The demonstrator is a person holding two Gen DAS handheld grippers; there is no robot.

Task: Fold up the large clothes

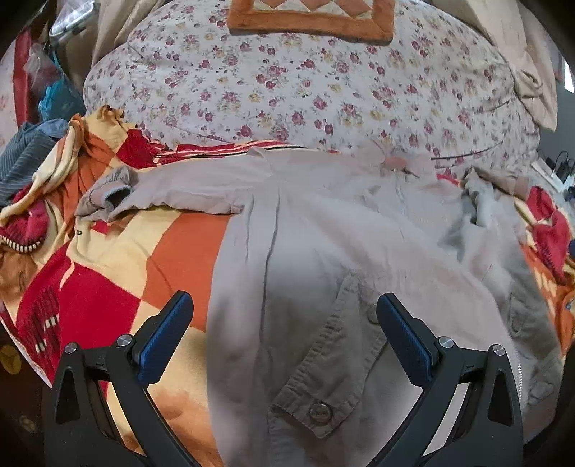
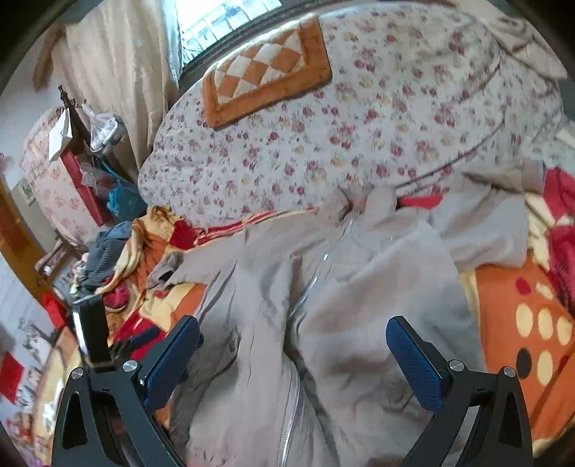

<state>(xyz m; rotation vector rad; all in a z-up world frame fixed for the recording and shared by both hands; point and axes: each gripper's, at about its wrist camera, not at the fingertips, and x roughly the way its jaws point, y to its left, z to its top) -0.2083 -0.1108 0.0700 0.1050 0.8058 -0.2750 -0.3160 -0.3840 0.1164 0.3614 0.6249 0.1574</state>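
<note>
Both the left gripper and right gripper are held apart over the beige jacket; its rumpled right sleeve could be folded in crooked.

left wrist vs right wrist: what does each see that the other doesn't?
Left wrist only: the jacket's buttoned pocket flap and its spread sleeve cuff. Right wrist only: the window, the curtain, the jacket's zipper and the left tool at the bed edge. Both: the grey jacket on the patterned blanket, the floral quilt, the orange checked cushion, and an open tool, left and right, above the jacket.
</note>
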